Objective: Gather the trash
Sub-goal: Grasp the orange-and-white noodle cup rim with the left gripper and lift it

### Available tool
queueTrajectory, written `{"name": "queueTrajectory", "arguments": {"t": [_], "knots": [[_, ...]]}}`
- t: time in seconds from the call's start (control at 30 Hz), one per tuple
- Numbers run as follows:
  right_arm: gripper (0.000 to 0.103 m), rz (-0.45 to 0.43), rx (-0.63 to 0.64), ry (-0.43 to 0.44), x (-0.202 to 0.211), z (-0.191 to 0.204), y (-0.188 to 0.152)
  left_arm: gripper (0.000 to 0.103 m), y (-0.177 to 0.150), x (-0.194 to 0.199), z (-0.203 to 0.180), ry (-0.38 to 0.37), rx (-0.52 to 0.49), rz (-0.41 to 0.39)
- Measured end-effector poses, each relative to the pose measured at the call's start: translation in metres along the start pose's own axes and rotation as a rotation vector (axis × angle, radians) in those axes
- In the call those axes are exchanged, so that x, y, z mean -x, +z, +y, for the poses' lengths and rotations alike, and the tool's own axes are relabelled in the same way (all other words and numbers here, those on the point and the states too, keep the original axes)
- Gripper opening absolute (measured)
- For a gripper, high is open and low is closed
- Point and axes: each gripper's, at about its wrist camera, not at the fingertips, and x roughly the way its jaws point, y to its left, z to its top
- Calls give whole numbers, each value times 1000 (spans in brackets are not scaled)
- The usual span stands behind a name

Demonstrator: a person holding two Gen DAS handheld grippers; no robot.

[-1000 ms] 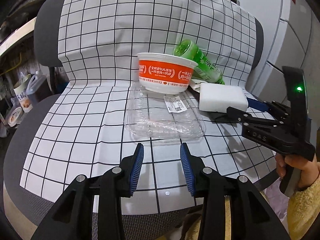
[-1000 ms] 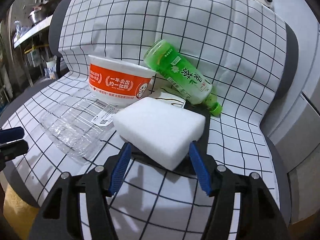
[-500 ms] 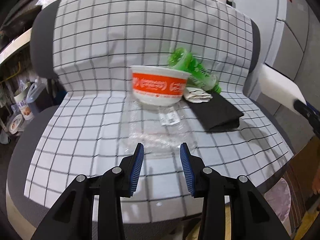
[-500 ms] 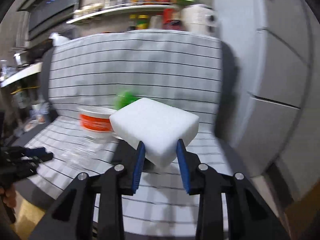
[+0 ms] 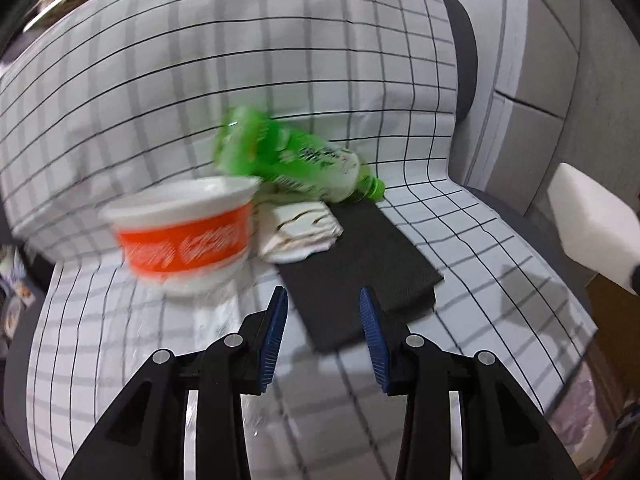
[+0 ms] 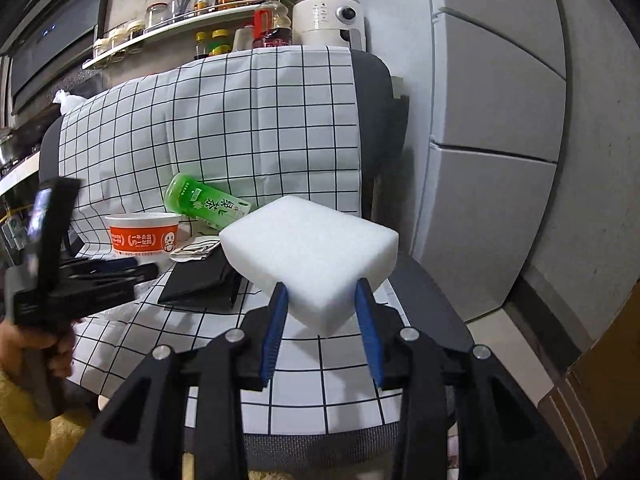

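My right gripper (image 6: 320, 294) is shut on a white foam block (image 6: 310, 254) and holds it up above the right side of the chair seat; the block also shows at the right edge of the left wrist view (image 5: 592, 224). My left gripper (image 5: 323, 300) is open and empty, above the near edge of a black cloth (image 5: 356, 264). On the seat lie an orange and white bowl (image 5: 184, 236), a green bottle (image 5: 288, 160) on its side, and a crumpled white wrapper (image 5: 296, 232). The clear plastic tray under the left gripper is blurred.
The trash lies on a chair covered with a white checked cloth (image 6: 256, 128). A grey fridge (image 6: 500, 140) stands to the right. A shelf with bottles and a white appliance (image 6: 328, 20) is behind the chair. A brown box (image 6: 600, 380) sits at the lower right.
My right gripper has closed on the foam block and lifted it off the seat to the right. My left gripper has moved forward and right, towards the black cloth.
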Motion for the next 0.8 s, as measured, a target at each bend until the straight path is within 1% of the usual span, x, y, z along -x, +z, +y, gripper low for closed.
{"name": "queueTrajectory", "arguments": {"t": [0.07,0.13,0.2,0.23,0.3,0.33,0.4,0.43,0.47,0.53,0.6,0.67,0.8], "knots": [[35,4,-7,3,-4,-4,1,40,10,-17,-5,11,-34,13],[35,6,-16,4,-8,-8,1,40,19,-29,-5,22,-34,25],[35,7,-21,6,-11,-10,2,40,26,-27,2,15,3,12],[35,7,-20,3,-12,-11,2,40,27,-21,7,7,31,-6],[35,12,-13,-1,-16,-12,1,41,29,-8,20,15,76,-42],[35,16,-12,0,-19,-11,0,45,31,1,31,32,108,-69],[35,21,-16,7,-23,-11,-1,46,37,13,51,88,156,-112],[35,29,-17,14,-26,-9,-2,46,42,19,67,141,194,-134],[35,34,-15,19,-28,-7,-3,46,44,21,79,184,221,-138],[35,39,-10,27,-29,-4,-5,46,49,15,105,270,283,-108],[35,42,-5,29,-29,-1,-6,44,47,5,127,298,346,-64],[36,44,-1,24,-27,0,-7,43,38,-4,144,298,400,-19],[36,50,5,15,-23,4,-7,43,21,-11,153,254,448,17]]}}
